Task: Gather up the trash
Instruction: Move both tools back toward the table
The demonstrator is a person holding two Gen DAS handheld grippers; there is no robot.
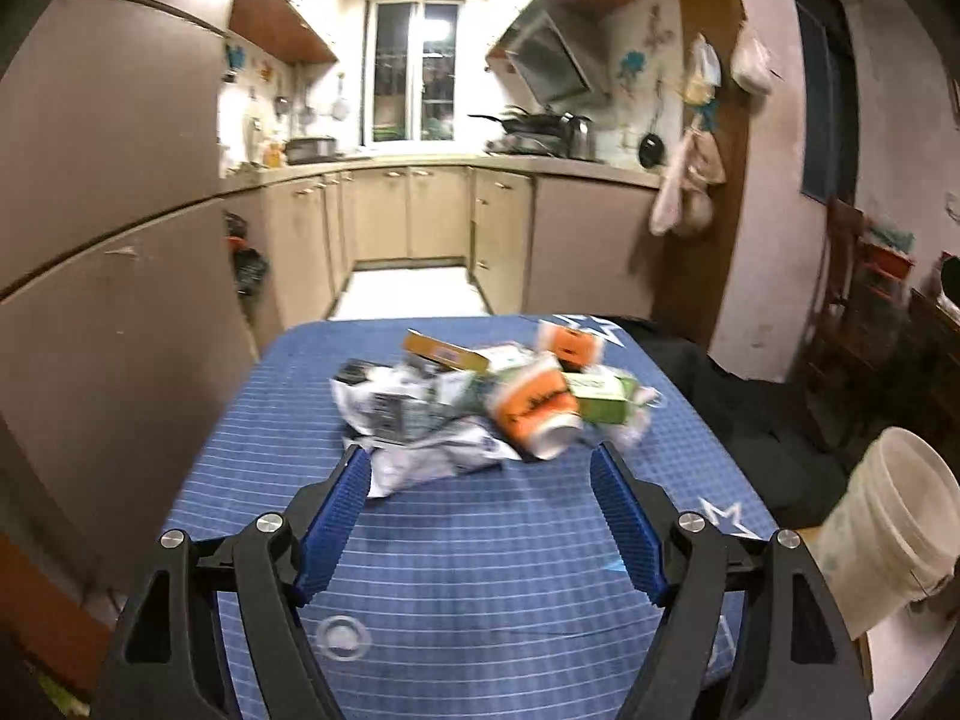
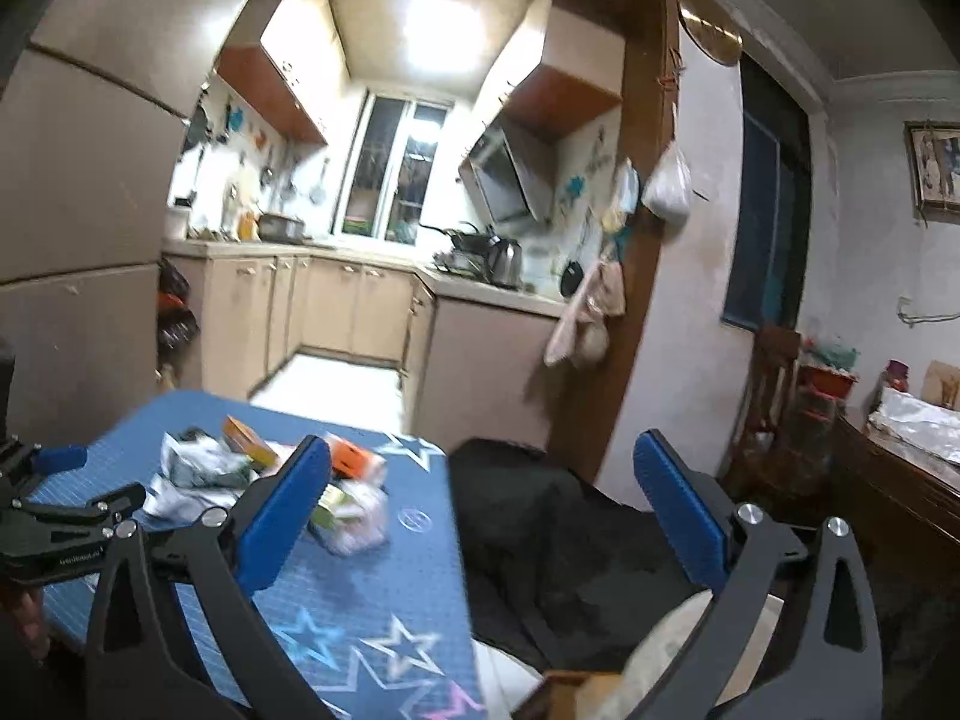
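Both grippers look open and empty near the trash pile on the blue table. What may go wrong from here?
1. The trash pile is loose and overlapping, so the open left gripper may catch only crumpled paper and push the orange cup aside.
2. The white bucket stands off the table's right edge; carried pieces may drop before reaching it.
3. The right gripper is close to the left one; they may collide.

Blue striped tablecloth (image 1: 480, 540), orange cup (image 1: 534, 405)
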